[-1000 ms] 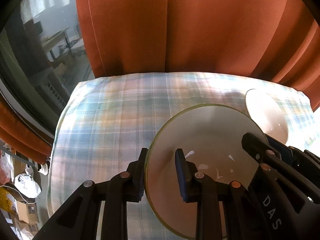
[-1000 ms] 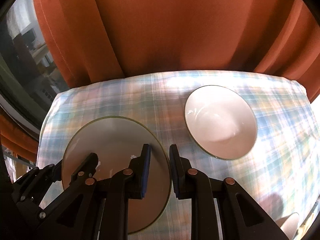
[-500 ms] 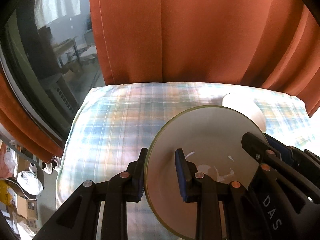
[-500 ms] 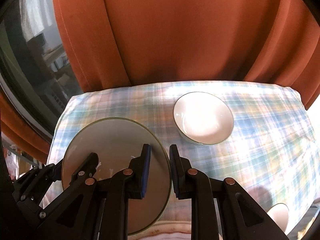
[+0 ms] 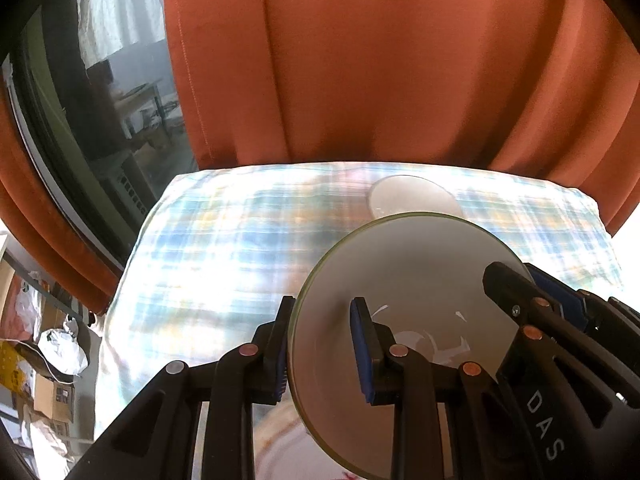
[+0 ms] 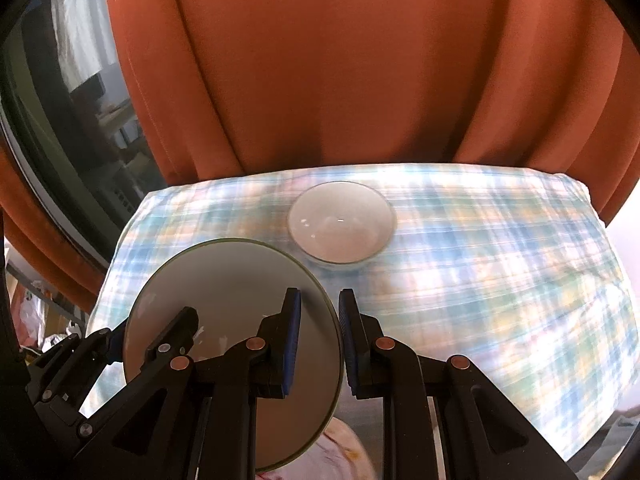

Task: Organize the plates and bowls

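Above the plaid cloth [image 6: 480,280], my left gripper [image 5: 322,348] and right gripper [image 6: 320,340] each pinch the plate [image 6: 232,312] by opposite rims; uneven hands could tip it onto the bowl [image 6: 340,224].

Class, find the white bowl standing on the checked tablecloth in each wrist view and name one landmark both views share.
Left wrist view: the bowl sits right of centre at the far side of the checked tablecloth, its near part hidden behind the held plate.
Right wrist view: the bowl sits at centre, fully visible, up and right of the plate.
Shared landmark: the orange curtain.
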Available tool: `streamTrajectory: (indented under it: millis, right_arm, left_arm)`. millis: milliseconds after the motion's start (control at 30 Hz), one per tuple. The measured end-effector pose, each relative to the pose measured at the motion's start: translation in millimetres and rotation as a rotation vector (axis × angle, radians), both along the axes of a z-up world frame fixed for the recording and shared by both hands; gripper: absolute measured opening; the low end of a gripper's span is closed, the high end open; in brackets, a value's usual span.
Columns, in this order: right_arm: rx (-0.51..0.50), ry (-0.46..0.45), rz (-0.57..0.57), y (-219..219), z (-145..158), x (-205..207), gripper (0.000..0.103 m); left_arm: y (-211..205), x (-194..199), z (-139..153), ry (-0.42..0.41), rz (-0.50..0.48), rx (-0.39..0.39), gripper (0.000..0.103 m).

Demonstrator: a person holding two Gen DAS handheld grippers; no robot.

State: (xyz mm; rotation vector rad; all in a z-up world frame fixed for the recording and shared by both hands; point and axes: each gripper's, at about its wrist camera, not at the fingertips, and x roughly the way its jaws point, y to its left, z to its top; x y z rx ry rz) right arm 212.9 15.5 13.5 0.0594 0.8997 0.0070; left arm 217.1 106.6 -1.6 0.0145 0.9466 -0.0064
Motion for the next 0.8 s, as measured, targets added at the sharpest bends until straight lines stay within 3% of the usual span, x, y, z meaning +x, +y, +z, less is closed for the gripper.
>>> streamTrajectory:
  millis: [333, 800]
  right_arm:
    - [0.008, -0.024, 0.004, -56, 14, -32, 0.023]
    - [0.003, -0.029, 0.019, -123, 6, -78, 0.023]
  left_arm:
    - [-49, -26, 10, -0.019, 0.005, 0.008, 0.025]
    - [-111, -71, -2, -0.022, 0.013, -0.003, 0.025]
